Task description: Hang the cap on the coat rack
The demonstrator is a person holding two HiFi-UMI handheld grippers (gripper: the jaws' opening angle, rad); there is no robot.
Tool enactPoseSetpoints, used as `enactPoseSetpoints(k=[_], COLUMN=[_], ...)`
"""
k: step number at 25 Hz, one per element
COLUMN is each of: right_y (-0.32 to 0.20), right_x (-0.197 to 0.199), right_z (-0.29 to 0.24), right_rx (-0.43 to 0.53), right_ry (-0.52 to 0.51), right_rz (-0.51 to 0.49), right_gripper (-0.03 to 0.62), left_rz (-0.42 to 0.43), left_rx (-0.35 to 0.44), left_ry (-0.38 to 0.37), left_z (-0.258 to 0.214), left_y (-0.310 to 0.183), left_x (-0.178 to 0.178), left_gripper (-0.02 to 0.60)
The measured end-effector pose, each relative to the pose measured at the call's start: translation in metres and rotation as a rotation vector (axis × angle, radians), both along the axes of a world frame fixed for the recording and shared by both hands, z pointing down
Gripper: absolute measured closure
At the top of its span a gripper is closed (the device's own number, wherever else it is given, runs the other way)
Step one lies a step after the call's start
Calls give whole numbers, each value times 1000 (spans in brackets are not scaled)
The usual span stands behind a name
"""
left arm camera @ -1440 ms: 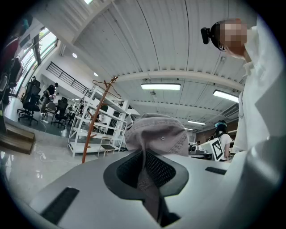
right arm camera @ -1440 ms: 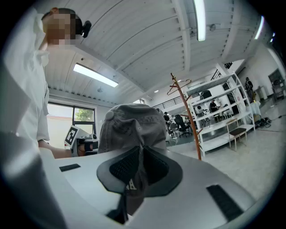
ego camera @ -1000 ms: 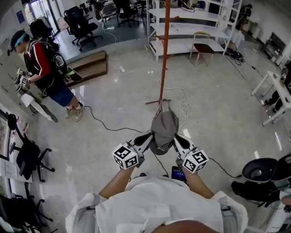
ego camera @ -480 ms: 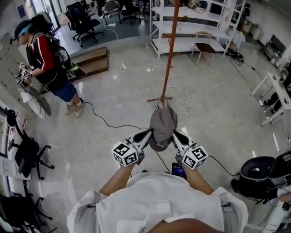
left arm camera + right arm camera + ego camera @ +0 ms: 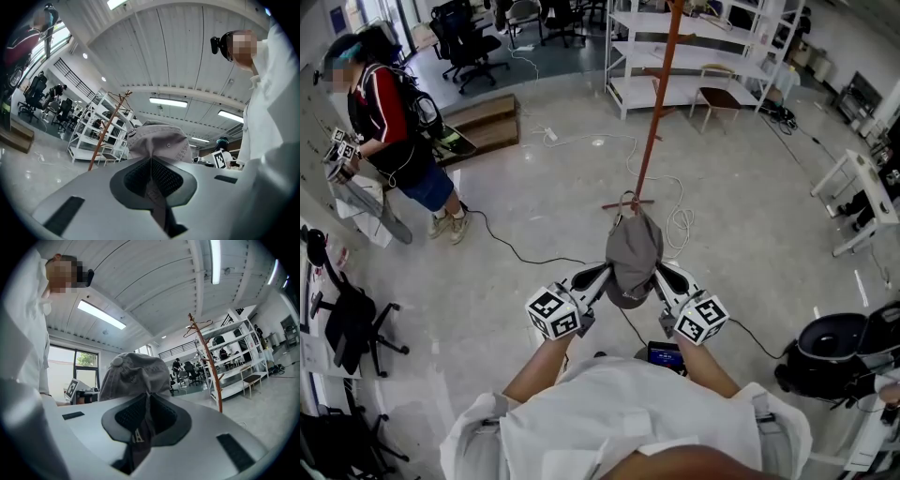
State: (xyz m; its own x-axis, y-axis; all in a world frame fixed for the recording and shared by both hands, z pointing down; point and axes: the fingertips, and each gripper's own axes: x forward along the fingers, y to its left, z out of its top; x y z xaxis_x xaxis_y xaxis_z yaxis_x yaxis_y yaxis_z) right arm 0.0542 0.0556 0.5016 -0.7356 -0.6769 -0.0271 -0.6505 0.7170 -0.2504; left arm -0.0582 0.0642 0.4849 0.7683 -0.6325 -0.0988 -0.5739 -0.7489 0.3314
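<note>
A grey cap [image 5: 634, 258] hangs between my two grippers at chest height, held by its edge on both sides. My left gripper [image 5: 602, 277] is shut on the cap's left side, and my right gripper [image 5: 664, 275] is shut on its right side. The left gripper view shows cap [image 5: 157, 140] fabric pinched in the gripper [image 5: 151, 180]. In the right gripper view the cap [image 5: 133, 376] is clamped the same way by the gripper [image 5: 146, 416]. The orange coat rack [image 5: 659, 103] stands on the floor straight ahead, apart from the cap. Its hooked top shows as the coat rack [image 5: 208, 364] and the coat rack [image 5: 105, 133].
A person [image 5: 394, 122] with grippers stands at the far left. White shelving [image 5: 703, 47] and a stool [image 5: 717, 98] are behind the rack. Cables [image 5: 516, 248] snake across the floor. A wooden platform [image 5: 487, 127] lies at the back left, and a black chair [image 5: 834, 356] stands at the right.
The coat rack has drawn a little closer in the head view. Both grippers still hold the cap the same way. The person at the left has shifted slightly.
</note>
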Motion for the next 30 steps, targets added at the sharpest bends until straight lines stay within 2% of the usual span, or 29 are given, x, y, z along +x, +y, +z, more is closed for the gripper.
enactPoseSetpoints(k=[10,13,18,25,30], right_y=[-24,-44,-75,-134,-184], right_x=[-2,-5,-31,-47,-33], right_z=[9,12,6,4,-3], right_rx=[-34,-29,-22,-22,-9], right_ry=[40,43,10,-14,-25], right_rz=[25,15,-9,-25,-4], right_gripper=[549,549,549,549,549], left_rz=[68,61,22,4,30], left_rx=[-12,-1,-8,1,3], left_ry=[42,50,49,22,7], left_z=[11,12,8,-2,-7], left_y=[-24,-40,-67,-129,-177], left_x=[-3,-5,-32,-50,-35], left_gripper=[563,563,563,563,563])
